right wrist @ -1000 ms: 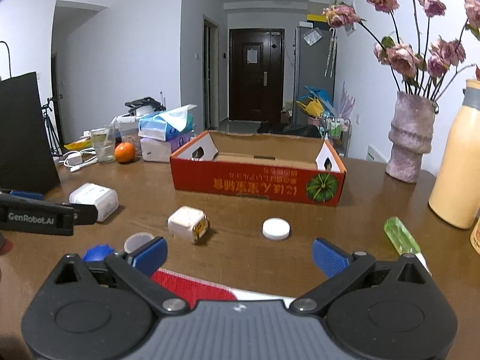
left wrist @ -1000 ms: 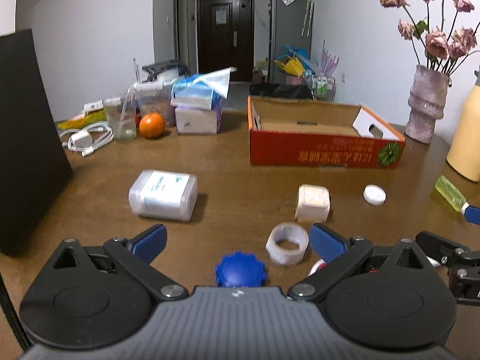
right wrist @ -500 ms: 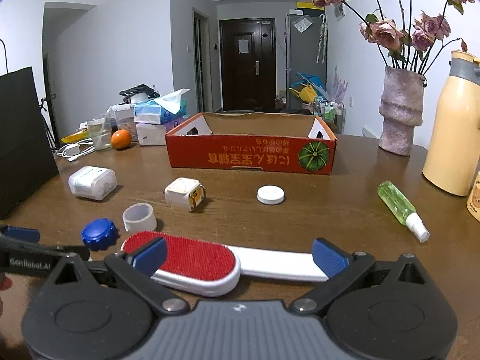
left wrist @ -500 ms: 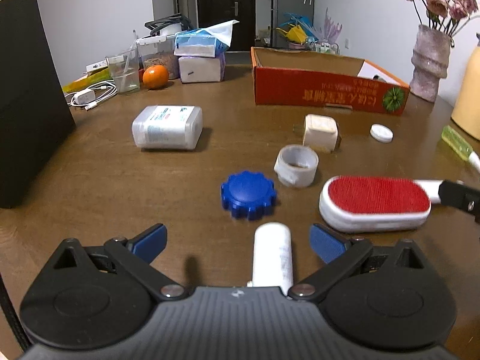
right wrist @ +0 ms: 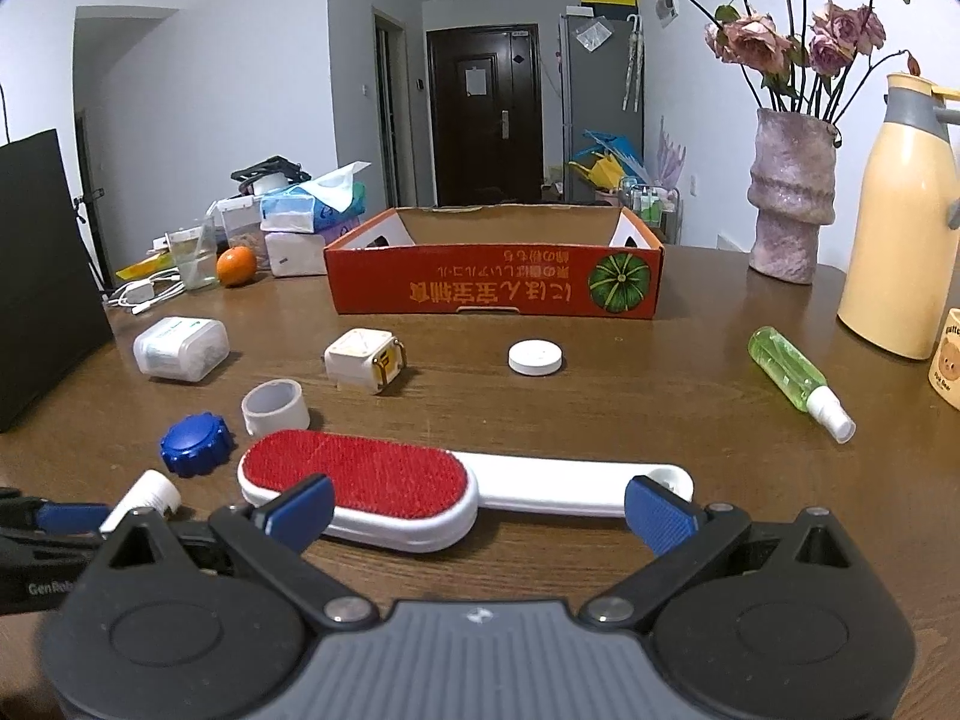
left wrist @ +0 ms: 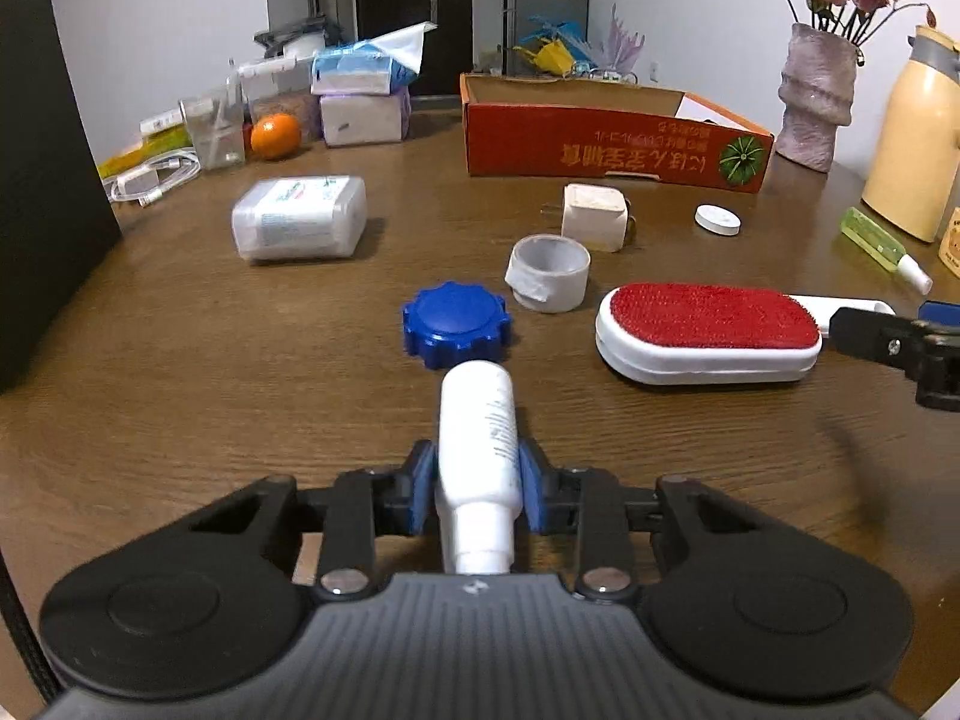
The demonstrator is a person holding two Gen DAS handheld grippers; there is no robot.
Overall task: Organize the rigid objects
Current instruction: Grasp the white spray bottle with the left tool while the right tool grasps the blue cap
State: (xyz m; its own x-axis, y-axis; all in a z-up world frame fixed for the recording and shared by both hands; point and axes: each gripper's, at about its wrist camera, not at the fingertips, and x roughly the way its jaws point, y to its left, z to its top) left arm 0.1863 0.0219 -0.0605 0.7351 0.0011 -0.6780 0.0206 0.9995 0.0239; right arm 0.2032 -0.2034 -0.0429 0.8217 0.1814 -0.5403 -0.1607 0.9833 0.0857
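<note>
A white bottle (left wrist: 477, 420) lies on the brown table pointing away from me. My left gripper (left wrist: 477, 471) is closing, and its blue pads press on both sides of the bottle. Just beyond it sit a blue cap (left wrist: 456, 324) and a grey tape roll (left wrist: 549, 273). A red lint brush (right wrist: 360, 474) with a white handle lies crosswise under my right gripper (right wrist: 480, 510), which stands open with its fingers either side of the brush, not touching it. Farther back are a white cube (right wrist: 363, 357), a white disc (right wrist: 535, 357), a green spray bottle (right wrist: 786, 369) and a clear plastic box (right wrist: 180, 348).
An open orange cardboard box (right wrist: 492, 288) stands at mid-table, beyond the loose items. A vase (right wrist: 789, 204) and a yellow flask (right wrist: 894, 228) stand at the right. A black box (left wrist: 42, 180) rises at the left edge. Tissues, cables and an orange (left wrist: 275, 135) crowd the far left.
Both grippers sank toward the table. The left gripper's wide-open jaws came in around the white bottle and clamped it. The right gripper stayed open over the brush.
</note>
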